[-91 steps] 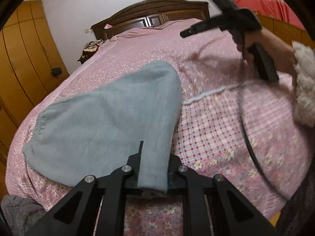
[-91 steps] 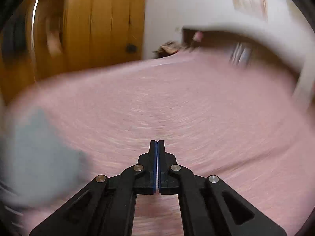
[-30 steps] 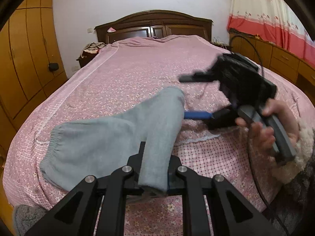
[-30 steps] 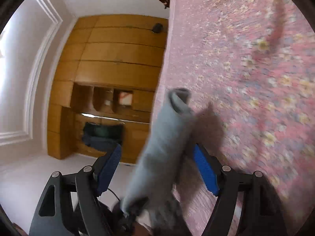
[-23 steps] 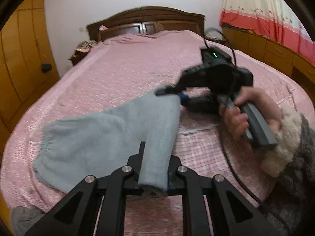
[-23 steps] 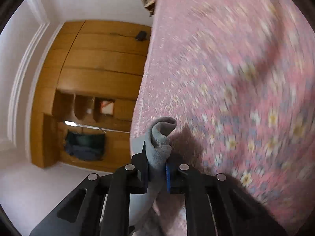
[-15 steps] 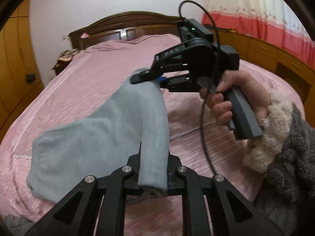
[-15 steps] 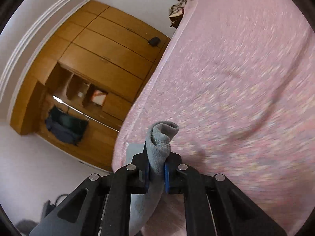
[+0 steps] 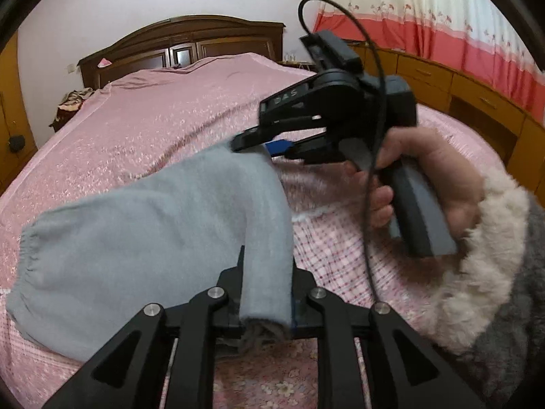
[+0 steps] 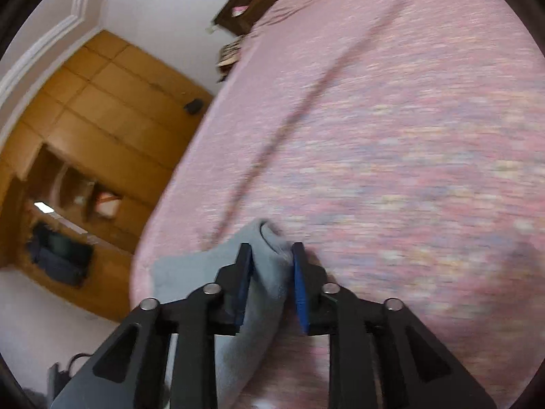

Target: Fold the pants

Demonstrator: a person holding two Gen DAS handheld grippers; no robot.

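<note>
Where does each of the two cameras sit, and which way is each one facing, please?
Left wrist: on the left gripper, facing up the bed to the headboard; the right hand shows.
Right wrist: on the right gripper, rolled, facing across the bed to the wardrobe.
Shared: the grey pants clamped by both, and the bed.

Left gripper (image 9: 265,293): I hold it low and pointing forward, jaws clamped tight on a fold of the pants (image 9: 143,225), both fingers pressed against the cloth. Right gripper (image 10: 272,272): raised and angled leftward across my front, blue-padded fingers (image 10: 301,293) set apart with cloth between them, contact on the pads unclear through blur. Right hand (image 9: 425,184): wrapped around the pistol handle, fleece cuff at the wrist.
</note>
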